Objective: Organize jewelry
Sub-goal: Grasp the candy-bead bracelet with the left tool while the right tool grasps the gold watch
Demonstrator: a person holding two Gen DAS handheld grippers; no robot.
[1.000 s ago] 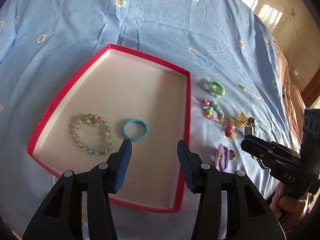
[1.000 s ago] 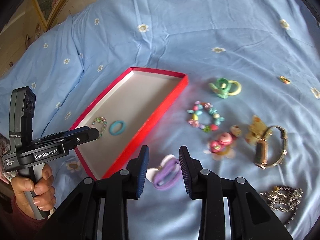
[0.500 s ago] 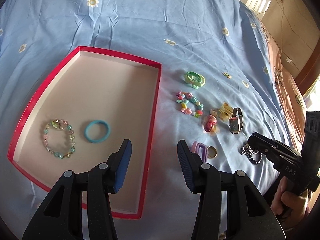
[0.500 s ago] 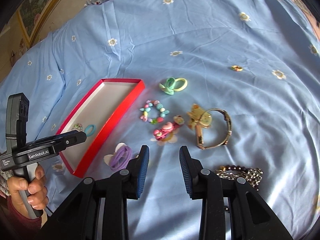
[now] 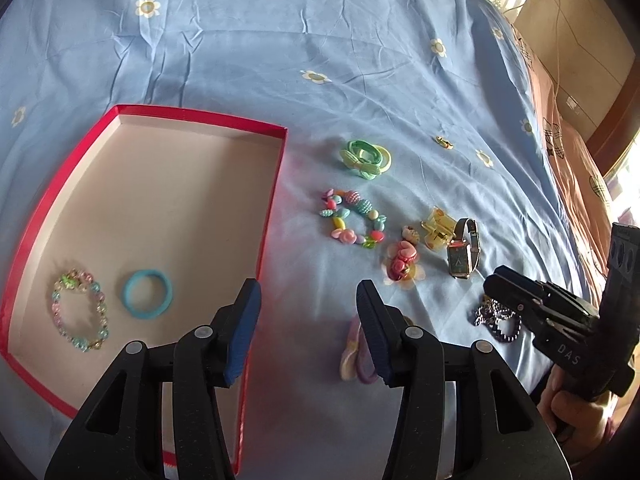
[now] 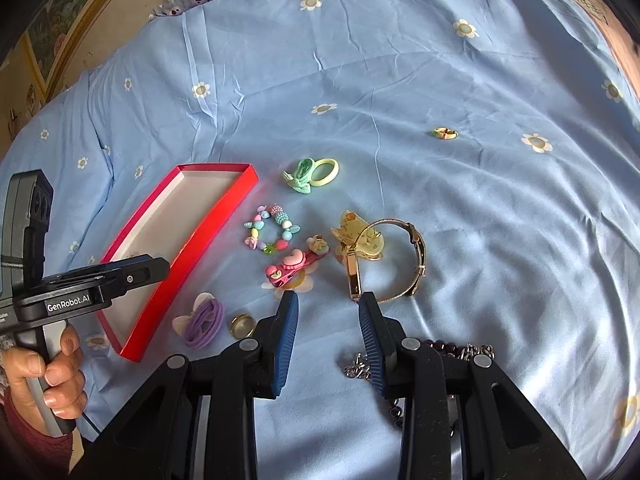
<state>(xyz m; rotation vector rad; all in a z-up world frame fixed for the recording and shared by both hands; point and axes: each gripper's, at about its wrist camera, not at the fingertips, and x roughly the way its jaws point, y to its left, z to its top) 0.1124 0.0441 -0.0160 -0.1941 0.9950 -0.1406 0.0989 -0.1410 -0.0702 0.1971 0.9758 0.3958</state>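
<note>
The watch (image 6: 394, 258) is lying on the bedsheet (image 6: 440, 80), just beyond the right gripper (image 6: 328, 322), whose jaws are standing released and empty. Its band is probably stiff and slippery; gripping the thin band suits best. A yellow clip (image 6: 354, 236) is touching it, and a chain (image 6: 460, 350) is lying nearer. The left gripper (image 5: 308, 308), also released, is hovering over the right edge of the red tray (image 5: 276, 184).

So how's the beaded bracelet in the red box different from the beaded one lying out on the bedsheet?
The pastel small-bead bracelet lies inside the red box; the chunky multicoloured bead bracelet lies outside on the blue bedsheet. The first has small, even, translucent beads; the second has larger, mixed-shape, opaque ones. Both lie flat as closed loops.
</note>
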